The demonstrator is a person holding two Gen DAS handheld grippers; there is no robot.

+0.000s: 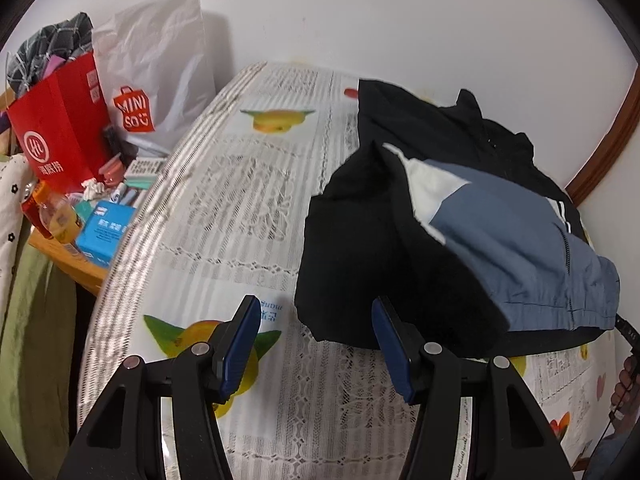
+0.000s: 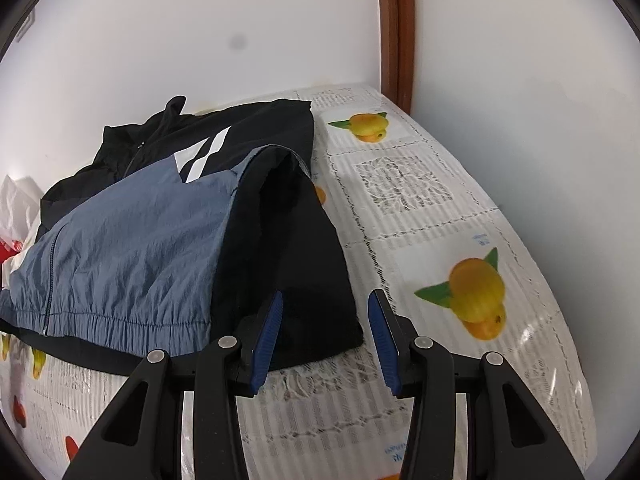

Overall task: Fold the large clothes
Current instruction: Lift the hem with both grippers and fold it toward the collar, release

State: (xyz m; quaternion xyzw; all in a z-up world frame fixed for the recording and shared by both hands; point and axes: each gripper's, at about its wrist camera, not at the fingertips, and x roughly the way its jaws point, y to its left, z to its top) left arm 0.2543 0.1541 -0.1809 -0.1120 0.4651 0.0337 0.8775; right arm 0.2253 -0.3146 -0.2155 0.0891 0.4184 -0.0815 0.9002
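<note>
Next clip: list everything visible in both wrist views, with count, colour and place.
jacket: one, black with blue and white panels, sleeves folded in, on the table's far side
tablecloth: one, white lace pattern with fruit prints, covering the table
red paper bag: one, on the side shelf at left, checked cloth stuffed inside
white shopping bag: one, against the wall behind the red bag
blue box: one, on the side shelf's front
orange bottle: one, beside the blue box
wooden frame: one, brown, in the wall corner
left hand-held gripper: black with blue pads, open, at the left sleeve's edge
right hand-held gripper: same, open, sleeve end between the pads
</note>
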